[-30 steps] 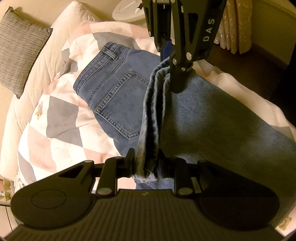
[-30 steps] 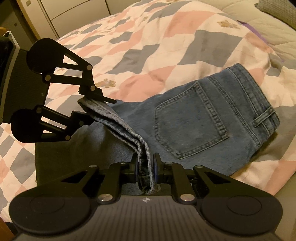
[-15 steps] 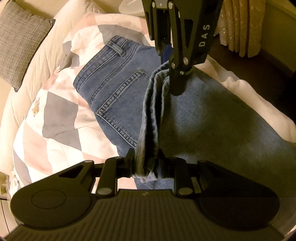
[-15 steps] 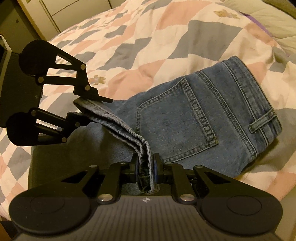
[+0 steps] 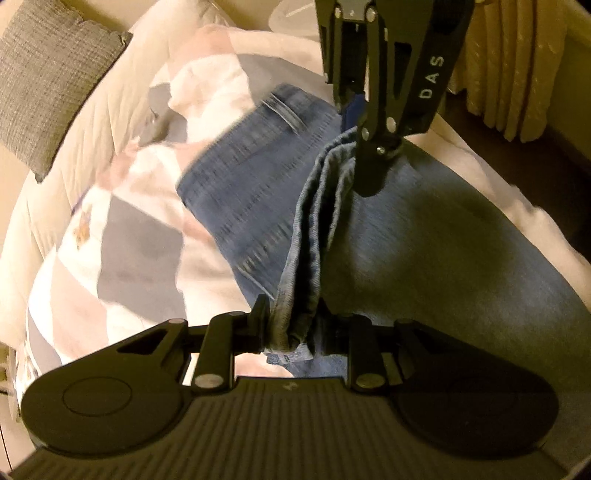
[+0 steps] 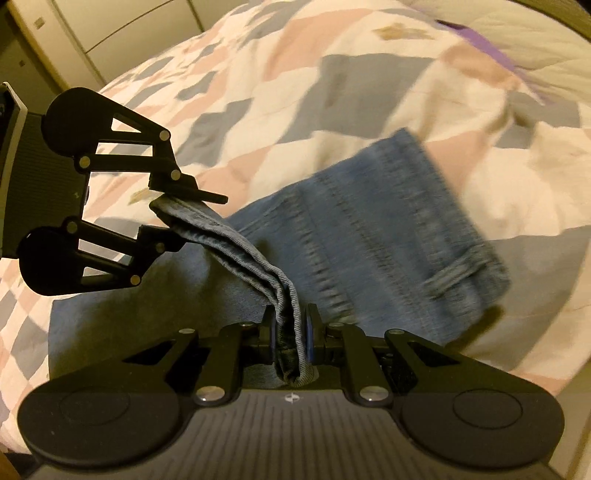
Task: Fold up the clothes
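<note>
A pair of blue jeans (image 5: 251,192) lies on a checked quilt (image 5: 140,251), its waistband and back pocket toward the far side. The stacked leg hems (image 5: 314,229) are lifted off the bed and stretched between both grippers. My left gripper (image 5: 295,328) is shut on one end of the hems. My right gripper (image 6: 291,332) is shut on the other end, and it shows in the left wrist view as the black tool (image 5: 373,162) above the denim. In the right wrist view the left gripper (image 6: 177,218) clamps the hems (image 6: 236,254) at the left, above the jeans (image 6: 388,240).
The quilt (image 6: 258,92) covers a bed. A grey knitted cushion (image 5: 48,81) lies at the far left by a pale duvet. Curtains (image 5: 513,66) hang at the right beyond the bed edge. White cupboard doors (image 6: 110,33) stand behind the bed.
Both grippers have carried the held hems further over the jeans toward the waistband. The waistband end now looks nearer and blurred by the motion. Both grips are unchanged.
</note>
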Demonstrator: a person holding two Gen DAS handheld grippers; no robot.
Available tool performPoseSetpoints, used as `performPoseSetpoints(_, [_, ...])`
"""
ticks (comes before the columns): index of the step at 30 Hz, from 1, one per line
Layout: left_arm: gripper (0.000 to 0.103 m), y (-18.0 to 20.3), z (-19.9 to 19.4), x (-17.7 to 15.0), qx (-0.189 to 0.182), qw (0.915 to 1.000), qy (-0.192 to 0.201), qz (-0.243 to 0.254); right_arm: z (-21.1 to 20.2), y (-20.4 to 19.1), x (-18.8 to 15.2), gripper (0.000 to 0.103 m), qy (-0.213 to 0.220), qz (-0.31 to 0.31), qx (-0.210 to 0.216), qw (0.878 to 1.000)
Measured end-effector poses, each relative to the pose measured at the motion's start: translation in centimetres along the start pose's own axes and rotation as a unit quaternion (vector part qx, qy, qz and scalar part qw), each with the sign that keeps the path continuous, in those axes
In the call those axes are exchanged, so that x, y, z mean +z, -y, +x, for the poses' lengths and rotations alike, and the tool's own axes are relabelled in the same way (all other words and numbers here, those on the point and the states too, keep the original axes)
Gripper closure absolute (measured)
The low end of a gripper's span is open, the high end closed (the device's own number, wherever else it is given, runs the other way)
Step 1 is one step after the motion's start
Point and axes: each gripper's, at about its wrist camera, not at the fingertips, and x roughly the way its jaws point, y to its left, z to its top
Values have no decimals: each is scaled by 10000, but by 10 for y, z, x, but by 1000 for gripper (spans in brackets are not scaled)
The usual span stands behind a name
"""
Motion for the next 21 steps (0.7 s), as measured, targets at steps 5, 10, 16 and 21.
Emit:
performPoseSetpoints(5, [81, -25, 26, 24, -87, 9999, 138, 43, -6, 38, 13, 90, -38, 281, -112, 9995])
performPoseSetpoints(10, [81, -42, 47, 39, -242, 9996, 175, -3, -5, 60, 20, 91, -83, 398, -182, 9990])
performPoseSetpoints(16, [80, -55, 59, 43, -321, 9992, 202, -101, -5, 76, 26, 93, -96, 513, -200, 9984])
performPoseSetpoints(21, [75, -63, 59, 42, -232, 9989, 230, -348, -1, 83, 29, 93, -119, 580, -211, 9980])
